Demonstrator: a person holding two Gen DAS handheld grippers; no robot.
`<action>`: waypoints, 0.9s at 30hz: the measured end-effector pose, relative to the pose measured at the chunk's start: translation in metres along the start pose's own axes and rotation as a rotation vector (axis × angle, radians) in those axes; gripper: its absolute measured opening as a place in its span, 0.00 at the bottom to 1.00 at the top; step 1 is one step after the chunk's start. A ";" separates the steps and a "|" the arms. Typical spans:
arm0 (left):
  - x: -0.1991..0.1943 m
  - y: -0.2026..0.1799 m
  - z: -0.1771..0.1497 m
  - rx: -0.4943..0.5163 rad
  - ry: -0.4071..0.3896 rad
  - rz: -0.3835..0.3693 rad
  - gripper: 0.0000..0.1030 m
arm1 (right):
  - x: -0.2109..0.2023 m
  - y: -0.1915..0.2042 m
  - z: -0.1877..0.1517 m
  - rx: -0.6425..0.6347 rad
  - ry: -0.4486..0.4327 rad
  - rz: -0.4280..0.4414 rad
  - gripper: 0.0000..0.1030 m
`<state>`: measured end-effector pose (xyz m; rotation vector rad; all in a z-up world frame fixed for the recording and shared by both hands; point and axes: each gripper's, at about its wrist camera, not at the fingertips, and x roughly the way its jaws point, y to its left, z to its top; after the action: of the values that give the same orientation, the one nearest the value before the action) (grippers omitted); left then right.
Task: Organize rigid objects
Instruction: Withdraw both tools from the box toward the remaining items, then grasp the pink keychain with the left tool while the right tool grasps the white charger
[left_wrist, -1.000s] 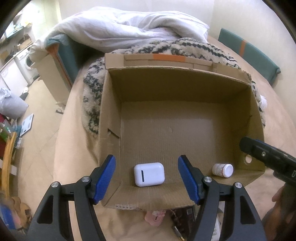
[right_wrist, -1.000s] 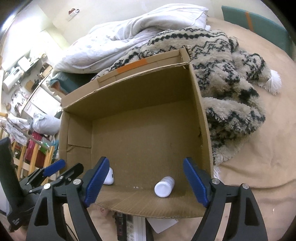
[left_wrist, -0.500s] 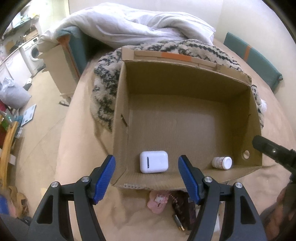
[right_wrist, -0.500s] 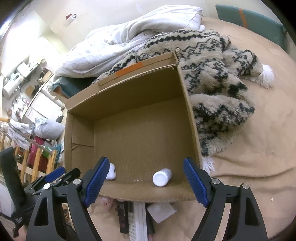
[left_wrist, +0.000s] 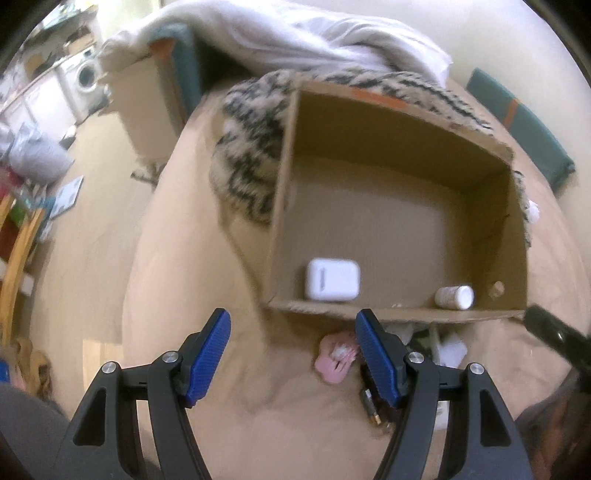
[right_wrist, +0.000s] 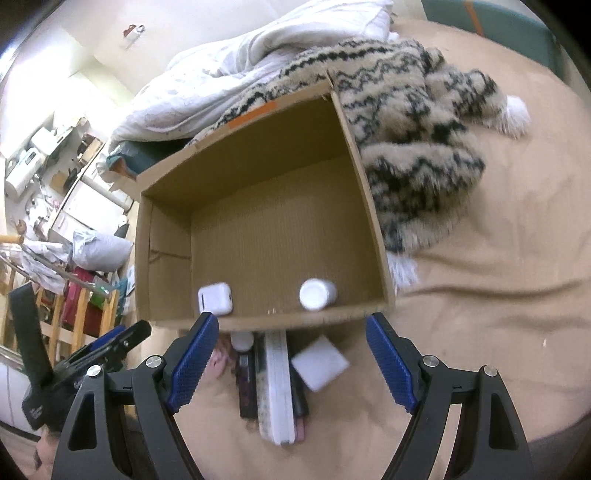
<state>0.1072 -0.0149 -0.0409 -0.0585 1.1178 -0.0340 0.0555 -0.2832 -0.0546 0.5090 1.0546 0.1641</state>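
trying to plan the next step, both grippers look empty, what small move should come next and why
Probably lower the right gripper onto the white block lying outside the cardboard box. Both grippers are open and empty, the earbud case and pill bottle are already inside, and the block lies between the right fingers.

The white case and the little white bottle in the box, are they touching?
Apart. In the right wrist view, bare cardboard floor shows between the white case and the little white bottle, both inside the cardboard box.

cardboard box (right_wrist: 369, 206), white case (right_wrist: 215, 298), bottle (right_wrist: 317, 293) inside
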 end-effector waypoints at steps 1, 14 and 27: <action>0.003 0.004 -0.002 -0.017 0.018 0.022 0.65 | 0.002 -0.001 -0.003 0.011 0.012 0.004 0.84; 0.080 -0.018 -0.019 0.059 0.297 -0.006 0.65 | 0.028 -0.005 -0.011 0.044 0.103 -0.049 0.84; 0.087 -0.046 -0.030 0.189 0.282 -0.015 0.54 | 0.065 -0.037 -0.017 0.176 0.267 -0.086 0.84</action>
<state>0.1186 -0.0669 -0.1295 0.1101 1.3911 -0.1654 0.0687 -0.2866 -0.1301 0.6109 1.3573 0.0639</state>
